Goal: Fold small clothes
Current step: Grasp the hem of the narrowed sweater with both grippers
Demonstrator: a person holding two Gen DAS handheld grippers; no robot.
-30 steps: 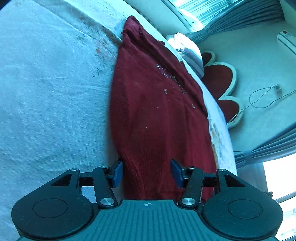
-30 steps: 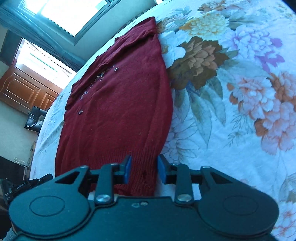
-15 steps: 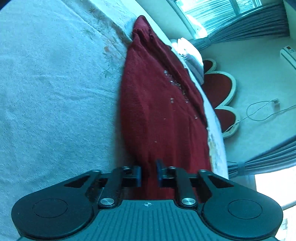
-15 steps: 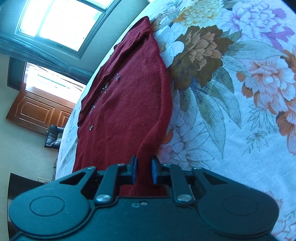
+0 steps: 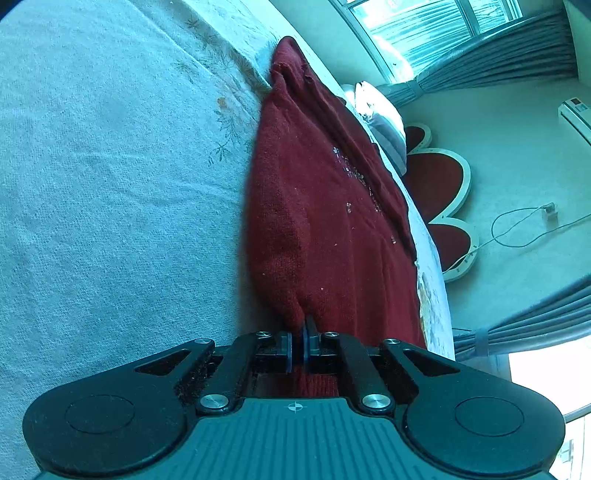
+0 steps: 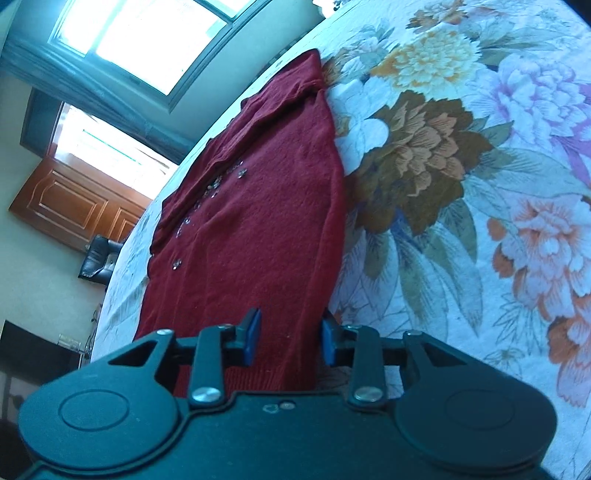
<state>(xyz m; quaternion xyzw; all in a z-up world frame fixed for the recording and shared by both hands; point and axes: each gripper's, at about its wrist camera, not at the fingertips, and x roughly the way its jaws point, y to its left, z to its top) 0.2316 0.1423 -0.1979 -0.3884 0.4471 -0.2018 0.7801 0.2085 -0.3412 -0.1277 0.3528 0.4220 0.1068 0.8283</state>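
Note:
A dark red knitted sweater (image 5: 325,221) with small beads on its front lies on a bed; it also shows in the right wrist view (image 6: 258,221). My left gripper (image 5: 297,345) is shut on the sweater's hem edge, pinching a fold of the knit. My right gripper (image 6: 290,339) is open, its blue pads straddling the hem at the sweater's right edge, the knit lying between them.
The bed has a pale bedspread (image 5: 92,184) on the left side and a floral quilt (image 6: 461,184) on the right. Red heart-shaped mats (image 5: 439,177) and a cable lie on the floor beyond the bed. A window (image 6: 147,33) and wooden door (image 6: 74,206) are behind.
My left gripper closed fully on the hem and drew the fabric up. My right gripper, nearly shut on the hem half a second ago, has opened.

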